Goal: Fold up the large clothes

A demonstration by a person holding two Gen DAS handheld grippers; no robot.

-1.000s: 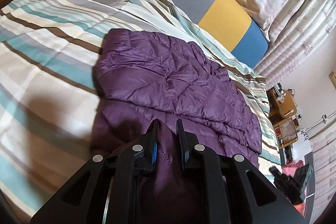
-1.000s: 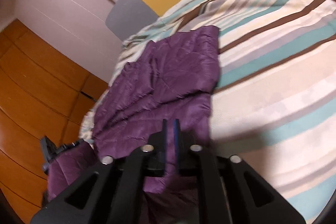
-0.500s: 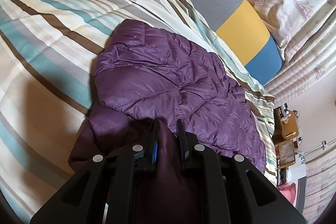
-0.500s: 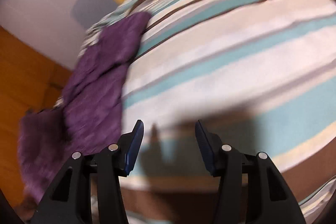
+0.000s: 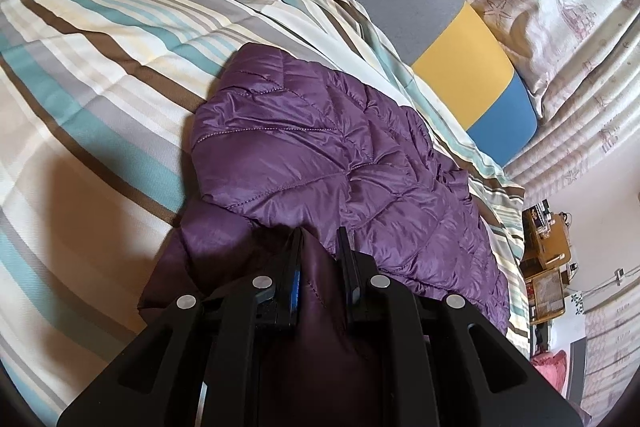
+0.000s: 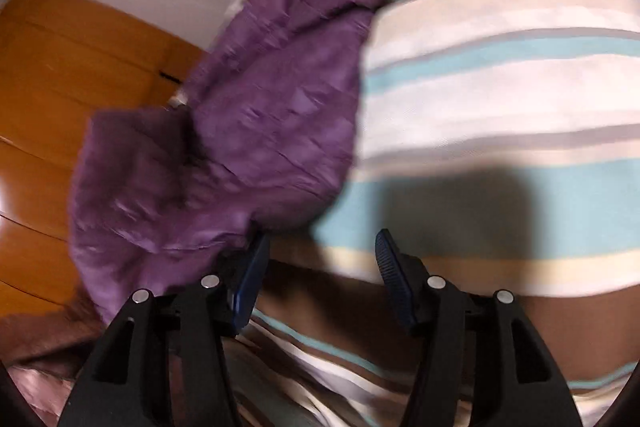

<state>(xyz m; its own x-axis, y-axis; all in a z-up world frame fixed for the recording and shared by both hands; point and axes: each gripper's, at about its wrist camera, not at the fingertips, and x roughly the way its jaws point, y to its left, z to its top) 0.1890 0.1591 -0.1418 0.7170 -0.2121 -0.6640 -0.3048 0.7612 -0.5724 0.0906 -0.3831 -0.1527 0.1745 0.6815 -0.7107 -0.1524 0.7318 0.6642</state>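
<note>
A purple quilted jacket (image 5: 320,147) lies partly folded on the striped bed cover (image 5: 80,99). My left gripper (image 5: 319,239) is shut on a fold of the jacket's dark inner fabric at its near edge. In the right wrist view, which is blurred, the purple jacket (image 6: 272,99) lies to the left. My right gripper (image 6: 320,243) stands open over the striped bed cover (image 6: 500,75) with nothing between its fingers. Its left finger (image 6: 252,267) is right beside the jacket's near edge.
A grey, yellow and blue headboard (image 5: 452,27) stands at the far end of the bed, with patterned curtains (image 5: 560,7) behind it. Wooden floor (image 6: 60,87) shows left of the bed. A cluttered wooden desk (image 5: 544,247) stands to the right.
My right gripper let go of the jacket, opened and swung off to the right over the bed cover. My left gripper kept its hold and tilted slightly, then stayed still.
</note>
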